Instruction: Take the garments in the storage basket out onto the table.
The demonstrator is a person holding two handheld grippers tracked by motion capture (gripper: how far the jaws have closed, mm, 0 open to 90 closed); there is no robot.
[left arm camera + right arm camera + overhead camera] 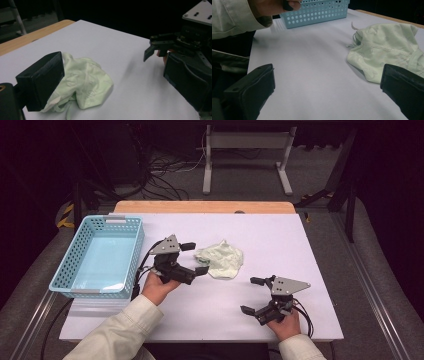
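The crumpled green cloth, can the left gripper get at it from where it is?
Probably yes: the left gripper is open right beside the green cloth, with nothing between them.

In the right gripper view, the right gripper looks along its two black jaws, which rise from the bottom corners and stand wide apart with bare white worktop between them. A crumpled pale green cloth lies on the worktop towards its right side, its seams and a thin loop of string visible; the right-hand jaw overlaps its lower edge in the picture, though contact cannot be told. At the worktop's far edge stands a light blue perforated basket. A cream sleeve and part of a hand enter at the upper left, in front of the basket.
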